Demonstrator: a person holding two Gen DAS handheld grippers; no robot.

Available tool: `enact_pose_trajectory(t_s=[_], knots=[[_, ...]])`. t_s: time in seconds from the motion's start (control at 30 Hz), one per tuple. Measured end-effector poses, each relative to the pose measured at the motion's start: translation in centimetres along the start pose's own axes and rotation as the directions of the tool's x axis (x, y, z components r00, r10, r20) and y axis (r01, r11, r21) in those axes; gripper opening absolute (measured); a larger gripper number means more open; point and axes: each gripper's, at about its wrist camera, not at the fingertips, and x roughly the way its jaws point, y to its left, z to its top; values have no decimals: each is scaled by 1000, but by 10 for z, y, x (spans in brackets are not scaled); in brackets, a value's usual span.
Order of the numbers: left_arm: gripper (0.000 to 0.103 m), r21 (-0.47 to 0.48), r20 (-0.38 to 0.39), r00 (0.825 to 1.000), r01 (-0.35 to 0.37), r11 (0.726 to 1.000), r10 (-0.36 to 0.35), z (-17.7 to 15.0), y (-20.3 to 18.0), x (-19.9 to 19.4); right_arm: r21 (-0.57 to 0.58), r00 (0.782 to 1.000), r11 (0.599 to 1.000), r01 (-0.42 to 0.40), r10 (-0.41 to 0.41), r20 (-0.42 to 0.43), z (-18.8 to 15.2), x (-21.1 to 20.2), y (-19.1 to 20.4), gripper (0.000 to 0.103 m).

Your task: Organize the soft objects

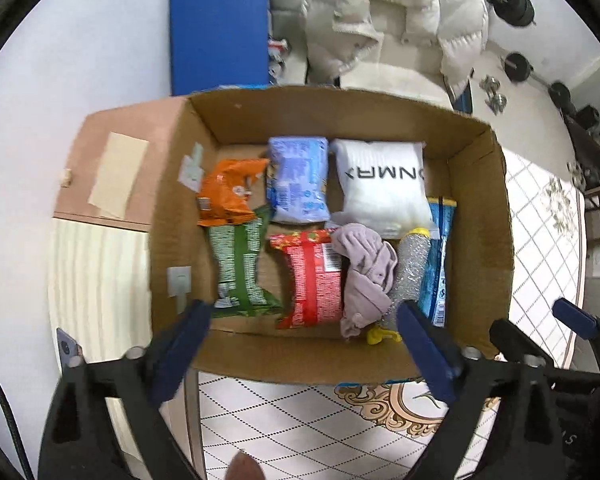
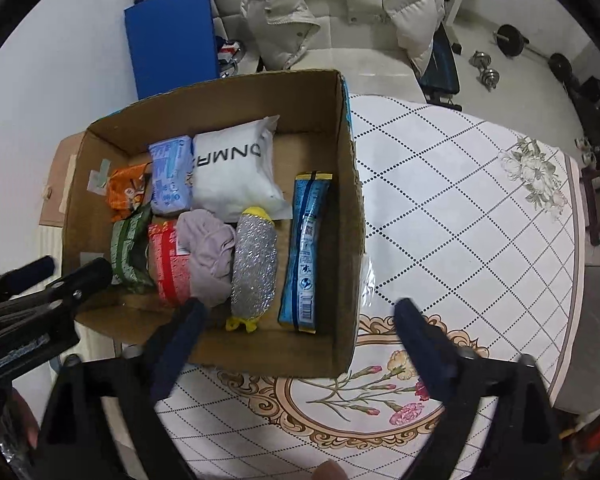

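Note:
An open cardboard box (image 1: 480, 216) (image 2: 344, 208) stands on the table and holds soft items: an orange packet (image 1: 228, 192), a light blue pack (image 1: 298, 180), a white pouch (image 1: 384, 184) (image 2: 232, 172), a green packet (image 1: 238, 264), a red packet (image 1: 314, 280) (image 2: 168, 264), a mauve cloth (image 1: 366, 276) (image 2: 208, 252), a silver glitter pouch (image 2: 254, 268) and a blue sachet (image 2: 306, 248). My left gripper (image 1: 304, 320) is open and empty above the box's near edge. My right gripper (image 2: 300, 312) is open and empty above the near right corner.
The round table carries a white quilted floral cloth (image 2: 460, 220). A cream puffer jacket (image 1: 396, 20) lies on a chair behind the box. A blue panel (image 1: 220, 32) leans at the back left. Dumbbells (image 2: 486, 70) lie on the floor far right.

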Motion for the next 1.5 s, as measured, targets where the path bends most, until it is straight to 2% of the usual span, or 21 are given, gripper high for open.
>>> enact_pose_trajectory(t_s=[0.07, 0.4, 0.67, 0.8, 0.93, 1.07, 1.3, 1.5], knots=[[103, -3, 16, 1000, -5, 1000, 5, -4, 3, -4, -8, 1000, 1000, -3, 3, 13, -5, -4, 3, 103], [103, -28, 69, 998, -5, 1000, 7, -17, 8, -28, -9, 998, 1000, 30, -29, 58, -17, -21, 9, 103], [103, -20, 189, 982, -23, 1000, 26, -43, -2, -94, -6, 987, 1000, 10, -9, 159, -41, -80, 3, 103], [103, -5, 254, 966, -40, 999, 40, -68, -10, -132, -26, 973, 1000, -10, 16, 229, -67, -126, 2, 103], [103, 1, 300, 954, -26, 1000, 25, -89, -13, -163, -37, 954, 999, -8, 18, 300, -94, -170, 2, 103], [103, 12, 356, 934, -44, 999, 37, -111, -18, -195, -44, 933, 999, -5, 21, 359, -119, -212, 0, 103], [103, 20, 419, 908, -17, 1000, 6, -141, -21, -238, -59, 900, 998, 15, 12, 435, -155, -264, 1, 103], [103, 33, 460, 888, -5, 999, -11, -161, -23, -264, -77, 877, 996, 36, 6, 480, -179, -291, 5, 103]])
